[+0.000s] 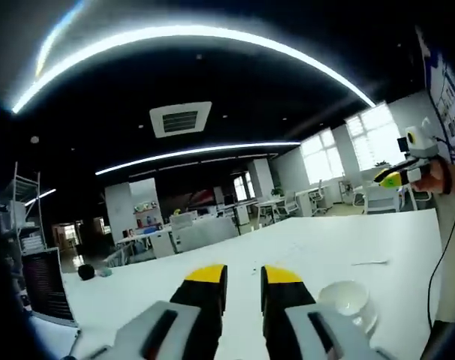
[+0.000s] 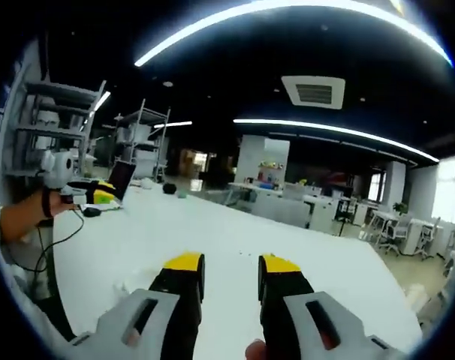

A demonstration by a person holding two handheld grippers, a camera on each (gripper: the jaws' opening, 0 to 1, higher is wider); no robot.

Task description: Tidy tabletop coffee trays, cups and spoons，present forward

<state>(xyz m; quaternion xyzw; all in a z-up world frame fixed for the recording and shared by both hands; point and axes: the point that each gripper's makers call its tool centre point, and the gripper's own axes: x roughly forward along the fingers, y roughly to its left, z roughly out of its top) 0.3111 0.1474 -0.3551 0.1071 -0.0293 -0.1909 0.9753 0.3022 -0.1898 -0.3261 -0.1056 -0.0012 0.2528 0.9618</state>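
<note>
Over white tabletop [image 1: 302, 247], left gripper [image 1: 243, 279] hovers, 2 yellow-tipped jaws parted, empty; white ceramic cup [image 1: 348, 300] just right, thin spoon [image 1: 370, 263] beyond. Right gripper [image 2: 231, 268] released, empty.

A glossy white ceramic-looking cup [image 1: 348, 300] sits on the smooth matt white tabletop [image 1: 302, 247].

Long ceiling light strips [image 1: 190, 34] burn bright against a dark ceiling, bowed into arcs by the fisheye lens. Daylight pours through the windows [image 1: 348, 146] off to the right of the jaws, nearly blown out. The white table [image 1: 302, 251] ahead of the jaws glares evenly, with faint shadows; edges smear soft.
</note>
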